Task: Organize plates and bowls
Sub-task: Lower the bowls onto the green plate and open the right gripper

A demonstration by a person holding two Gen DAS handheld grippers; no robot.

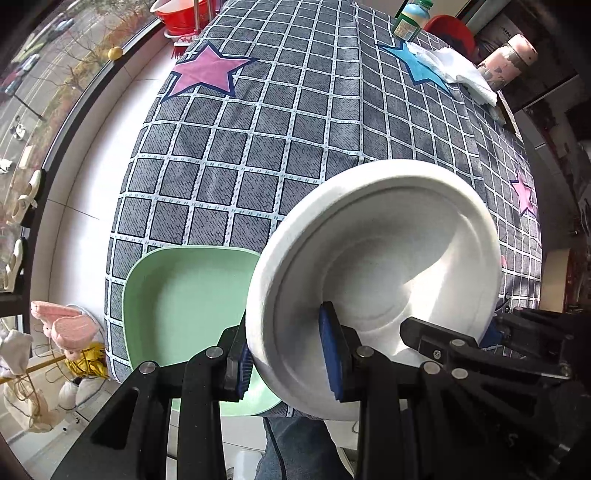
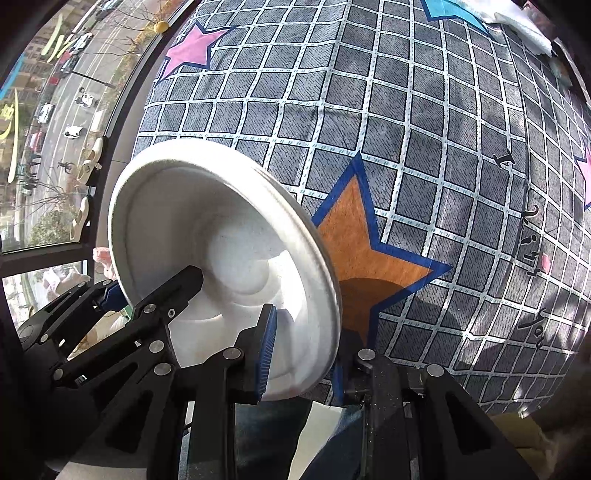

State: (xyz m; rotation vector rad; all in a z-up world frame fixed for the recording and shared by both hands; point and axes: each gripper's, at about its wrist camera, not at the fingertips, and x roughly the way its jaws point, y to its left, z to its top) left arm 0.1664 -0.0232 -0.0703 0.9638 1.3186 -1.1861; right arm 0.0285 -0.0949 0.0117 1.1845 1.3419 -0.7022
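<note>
A white bowl (image 1: 380, 258) is held tilted above the front edge of the table, gripped from both sides. My left gripper (image 1: 288, 354) is shut on its left rim. My right gripper (image 2: 301, 354) is shut on its right rim, and its black fingers show in the left wrist view (image 1: 443, 339) on the bowl's far side. The bowl also shows in the right wrist view (image 2: 207, 236). A light green square plate (image 1: 184, 299) lies flat on the table just left of the bowl, partly under it.
The table has a grey checked cloth (image 1: 295, 129) with coloured stars. At the far edge are a red bowl in a rack (image 1: 181, 14), a green-capped jar (image 1: 410, 18), a white cloth (image 1: 458, 74) and a pink bottle (image 1: 506, 59). A window is on the left.
</note>
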